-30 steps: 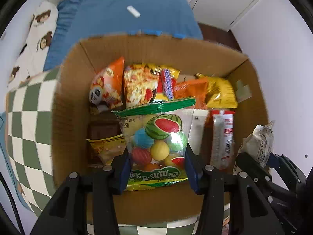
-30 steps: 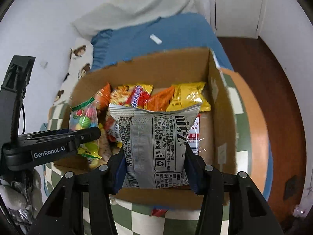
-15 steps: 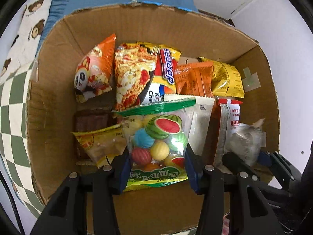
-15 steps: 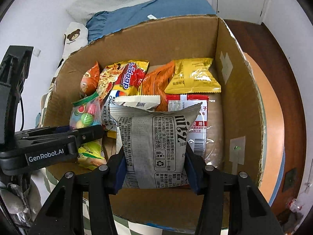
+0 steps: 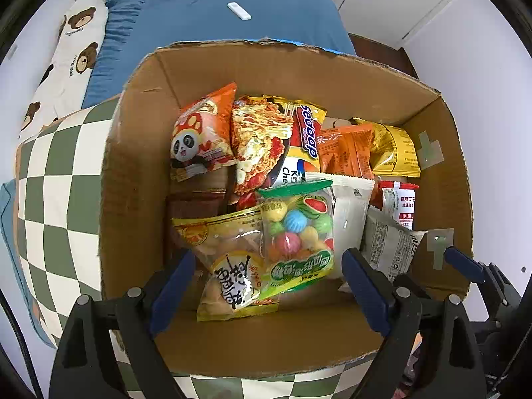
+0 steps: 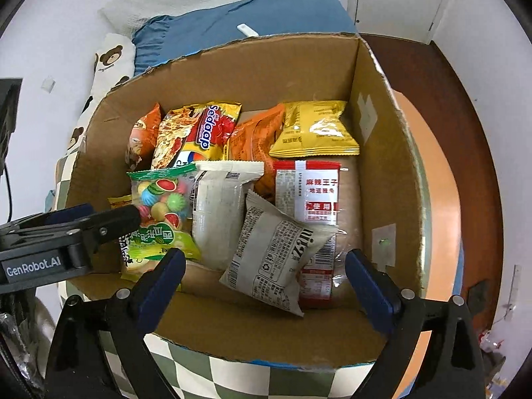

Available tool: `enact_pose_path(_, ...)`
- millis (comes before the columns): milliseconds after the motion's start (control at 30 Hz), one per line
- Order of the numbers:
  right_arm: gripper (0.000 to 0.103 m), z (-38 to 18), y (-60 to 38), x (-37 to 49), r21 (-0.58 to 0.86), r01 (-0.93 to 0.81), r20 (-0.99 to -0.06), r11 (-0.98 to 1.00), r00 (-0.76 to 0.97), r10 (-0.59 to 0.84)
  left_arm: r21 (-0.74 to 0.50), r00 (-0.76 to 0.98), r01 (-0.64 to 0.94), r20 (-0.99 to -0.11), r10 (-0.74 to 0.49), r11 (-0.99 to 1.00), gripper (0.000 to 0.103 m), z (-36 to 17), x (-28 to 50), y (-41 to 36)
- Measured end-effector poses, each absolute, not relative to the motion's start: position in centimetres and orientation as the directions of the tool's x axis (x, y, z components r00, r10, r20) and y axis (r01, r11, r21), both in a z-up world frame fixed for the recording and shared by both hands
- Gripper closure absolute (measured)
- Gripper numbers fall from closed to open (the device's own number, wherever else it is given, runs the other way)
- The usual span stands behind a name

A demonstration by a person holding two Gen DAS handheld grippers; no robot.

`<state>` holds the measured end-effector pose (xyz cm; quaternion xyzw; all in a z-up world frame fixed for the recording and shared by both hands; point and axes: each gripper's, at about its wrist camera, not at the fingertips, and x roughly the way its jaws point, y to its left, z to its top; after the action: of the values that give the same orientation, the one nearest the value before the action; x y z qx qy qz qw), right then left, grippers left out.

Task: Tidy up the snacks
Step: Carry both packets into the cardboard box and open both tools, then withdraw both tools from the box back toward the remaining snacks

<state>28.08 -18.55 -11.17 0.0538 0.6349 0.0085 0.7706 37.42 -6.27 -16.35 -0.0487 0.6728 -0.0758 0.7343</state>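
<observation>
Candy bag (image 5: 296,232) lies in the box (image 5: 133,173), front-left area, leaning on a yellow packet (image 5: 229,266) and beside a white packet (image 5: 349,212); free of the pads. Grey packet (image 6: 276,256) lies tilted at front-right of the box, over the foot of a red-and-white packet (image 6: 307,193); also free. Left gripper (image 5: 266,286) points steeply down into the box, jaws opening, spread wide either side of candy bag and yellow packet, pads touching neither. Right gripper (image 6: 266,286) same pose just beside it, jaws opening, wide apart, grey packet between but untouched. Back row: panda bag (image 5: 199,139), noodles (image 5: 266,146), orange packet (image 5: 345,149), gold packet (image 5: 395,149). Box sits on a checked cloth (image 5: 56,219); blue bedding (image 5: 206,30) and bear pillow (image 5: 66,63) behind.
</observation>
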Motion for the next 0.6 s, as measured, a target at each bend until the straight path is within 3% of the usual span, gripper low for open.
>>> enact_pose_path(600, 0.004, -5.9, -18.1, 23.8, 0.062, 0.031, -0.937, 0.998, 0.347, 0.048, -0.129, 0.313, 0.049, -0.94, -0.138, 0.99, 0.012, -9.9, 31.3, -4.4)
